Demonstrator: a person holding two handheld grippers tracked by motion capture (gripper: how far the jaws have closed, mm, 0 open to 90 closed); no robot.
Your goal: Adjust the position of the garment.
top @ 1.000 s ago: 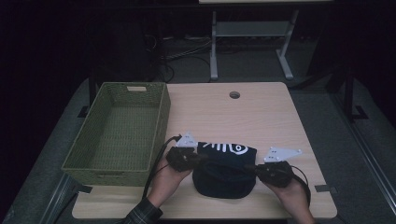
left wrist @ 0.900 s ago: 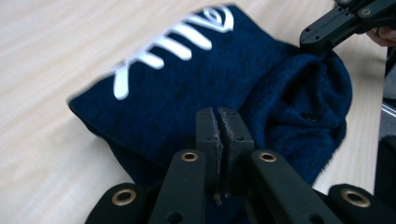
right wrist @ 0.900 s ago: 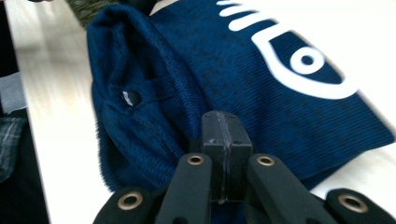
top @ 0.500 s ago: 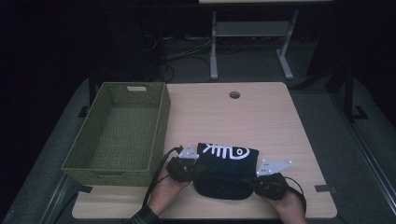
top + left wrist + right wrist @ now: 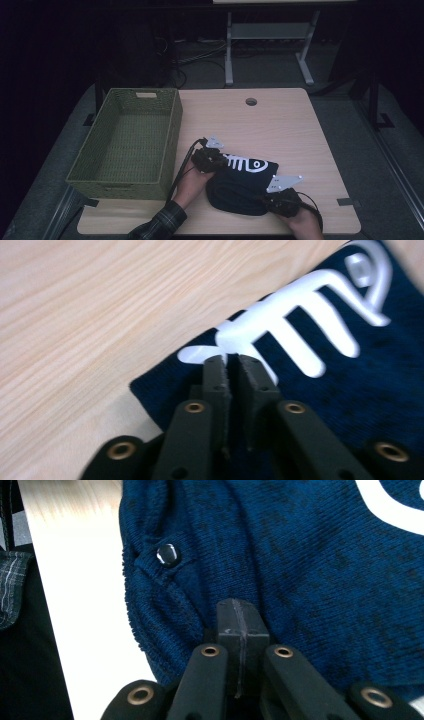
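Olive-green woven rectangular basket (image 5: pixel 125 142) sat at the left of the light wood table (image 5: pixel 280 125), open and nothing visible inside. Just right of it, a left hand (image 5: pixel 192 181) in a plaid sleeve (image 5: pixel 160 224) reached up from the bottom edge, forearm angled toward the basket's near corner, holding the left gripper (image 5: pixel 209 159) on the left edge of a folded dark navy knit garment with a white fish-skeleton print (image 5: pixel 245 180). In the left gripper view the left gripper (image 5: pixel 231 360) had its jaws nearly together, a thin gap between, pinching the garment (image 5: pixel 350 390) edge at the print. Right hand (image 5: pixel 305 226) came in low at the bottom, right gripper (image 5: pixel 280 202) at the garment's near right corner. In the right gripper view the right gripper (image 5: pixel 239 611) had jaws pressed flat together on knit fabric (image 5: pixel 310 565) near a small dark snap button (image 5: pixel 167 554)
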